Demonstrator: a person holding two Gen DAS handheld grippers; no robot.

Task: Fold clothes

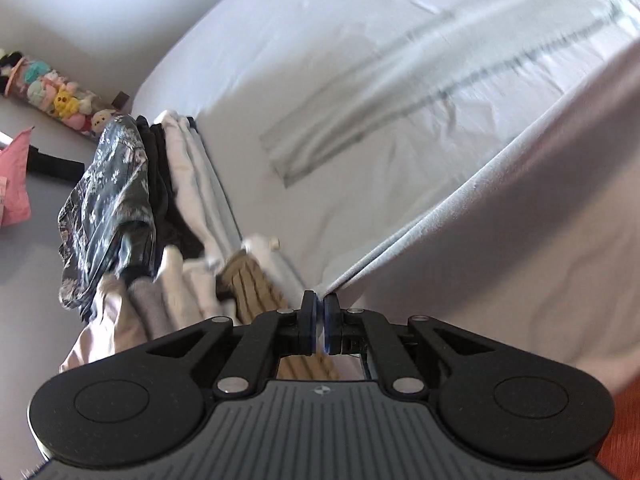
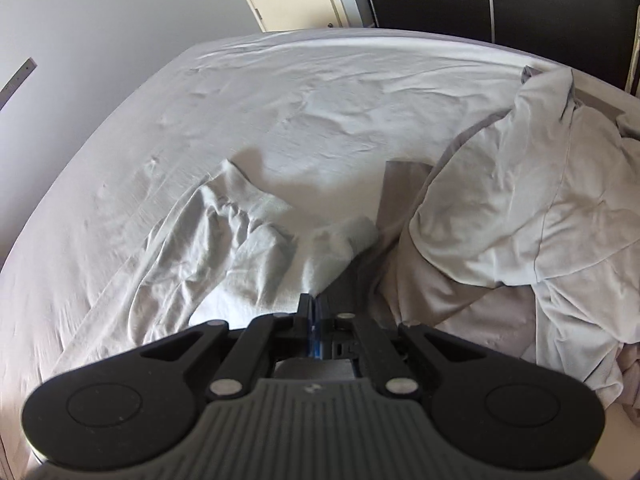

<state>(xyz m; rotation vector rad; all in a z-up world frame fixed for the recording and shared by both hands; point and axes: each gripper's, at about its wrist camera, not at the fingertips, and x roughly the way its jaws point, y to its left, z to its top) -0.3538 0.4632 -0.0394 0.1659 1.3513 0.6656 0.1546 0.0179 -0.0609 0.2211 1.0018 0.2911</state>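
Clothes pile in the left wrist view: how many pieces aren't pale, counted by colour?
Dark floral garment: 1
Black garment: 1
Tan ribbed garment: 1
Total: 3
The pale pieces are too bunched to count.

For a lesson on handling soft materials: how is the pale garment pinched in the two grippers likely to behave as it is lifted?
Probably floppy: from the left gripper the pale garment stretches away as a taut edge, and below the right gripper it bunches in wrinkles. It looks thin, so likely light. Unheld parts would probably sag onto the bed sheet.
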